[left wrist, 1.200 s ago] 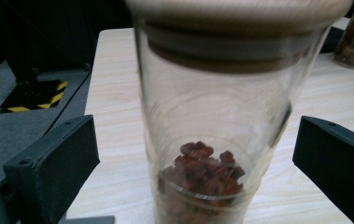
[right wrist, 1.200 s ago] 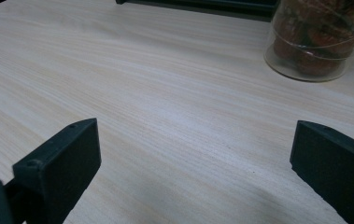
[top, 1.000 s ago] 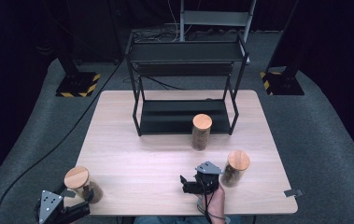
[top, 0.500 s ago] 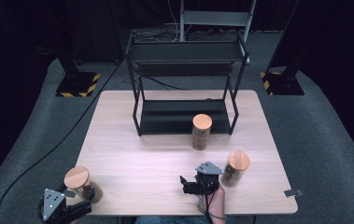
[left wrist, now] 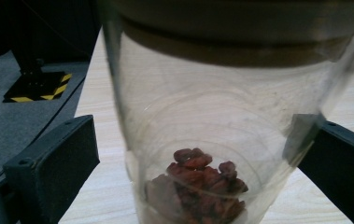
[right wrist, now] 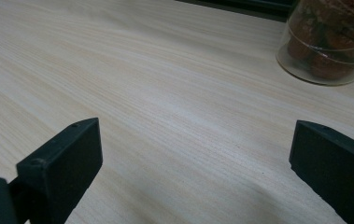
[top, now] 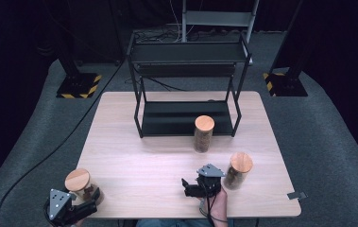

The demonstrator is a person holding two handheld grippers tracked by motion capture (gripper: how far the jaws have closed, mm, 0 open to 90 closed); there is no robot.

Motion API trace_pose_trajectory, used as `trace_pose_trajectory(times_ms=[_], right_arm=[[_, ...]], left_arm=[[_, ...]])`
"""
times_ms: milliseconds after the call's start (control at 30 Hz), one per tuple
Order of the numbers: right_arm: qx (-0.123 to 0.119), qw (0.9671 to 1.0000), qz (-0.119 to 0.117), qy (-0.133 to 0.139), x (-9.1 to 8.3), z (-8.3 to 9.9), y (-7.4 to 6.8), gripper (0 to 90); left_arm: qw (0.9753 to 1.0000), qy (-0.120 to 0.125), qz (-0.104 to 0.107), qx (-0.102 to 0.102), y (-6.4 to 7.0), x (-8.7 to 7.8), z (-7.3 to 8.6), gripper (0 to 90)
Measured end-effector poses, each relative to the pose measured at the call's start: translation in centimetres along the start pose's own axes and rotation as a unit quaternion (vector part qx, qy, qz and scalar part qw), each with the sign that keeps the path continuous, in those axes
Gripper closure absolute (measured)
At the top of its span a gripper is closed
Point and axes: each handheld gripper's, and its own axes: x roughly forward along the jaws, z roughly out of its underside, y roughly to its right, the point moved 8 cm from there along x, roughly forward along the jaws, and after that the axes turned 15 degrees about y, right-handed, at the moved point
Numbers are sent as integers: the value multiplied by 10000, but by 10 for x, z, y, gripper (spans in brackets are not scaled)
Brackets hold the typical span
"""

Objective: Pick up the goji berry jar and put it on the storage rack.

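Low, left gripper (top: 90,197) fingers (left wrist: 53,168) straddling jar (top: 80,183), unclosed.

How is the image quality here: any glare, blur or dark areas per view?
High view: the table is brightly lit with a pale glare patch, surroundings dark. Left gripper view: the jar is very close and soft, its lid shadowed. Right gripper view: wood grain sharp, jaws slightly blurred.

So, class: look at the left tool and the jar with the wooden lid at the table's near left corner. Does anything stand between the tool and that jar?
Nothing visible does. The left tool is open, with the jar already between its jaws. The left jaw stands apart from the glass; the right jaw is at the glass wall, contact unclear.
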Motion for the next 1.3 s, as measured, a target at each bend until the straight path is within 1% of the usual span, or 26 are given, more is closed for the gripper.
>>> trace_pose_trajectory(times_ms=[100, 200, 300, 433, 533, 633, 700, 733, 767, 800, 833, 867, 967, 1100, 1233, 1300], right_arm=[[-34, 10000, -16, -14, 0, 0, -1, 18], [-79, 10000, 21, 52, -1, -1, -1, 18], [-54, 9999, -2, 87, -1, -1, -1, 18], [-73, 9999, -11, 99, -2, -1, -1, 17], [-61, 9999, -48, 82, -1, -1, -1, 16], [-80, 9999, -75, 70, -1, -1, -2, 16], [-78, 9999, -76, 95, -2, -1, -2, 15], [-64, 9999, -80, 99, -2, -1, -2, 15], [-51, 9999, -100, 98, -2, -1, -2, 15], [-47, 9999, -116, 91, -1, -1, -2, 15], [-56, 9999, -117, 89, -1, -1, -2, 15], [-82, 9999, -116, 89, -1, -1, -2, 14], [-122, 9999, -99, 72, -1, -1, -2, 13], [-95, 9998, -98, 118, -1, -2, -2, 12], [-69, 9999, -118, 85, -1, -1, -2, 12], [-86, 9999, -132, 71, -1, -1, -2, 12]], left_arm=[[10000, -2, 9, -14, 1, 1, 2, 0], [10000, -40, 15, -35, 0, 2, 5, 0], [9999, -27, 13, -121, 1, 3, 6, 0], [9999, -35, -8, -120, 3, 4, 9, 0], [9998, -52, 27, -185, 3, 5, 12, 0], [9998, -108, 20, -164, 3, 6, 14, 0], [9998, -59, 33, -160, 3, 5, 14, 56], [9998, -14, 118, -175, 3, 4, 13, 95], [9998, 11, 127, -170, 4, 4, 13, 131], [9999, 15, 38, -128, 3, 4, 13, 159], [9999, 26, -4, -116, 1, 4, 13, 202], [9999, 34, 26, -144, 1, 4, 13, 232], [10000, 27, 16, -90, 2, 4, 13, 238], [10000, -27, 58, -69, 3, 6, 12, 241], [9999, -76, 135, -67, 5, 8, 11, 243], [9999, -58, 149, -51, 6, 8, 10, 244]])
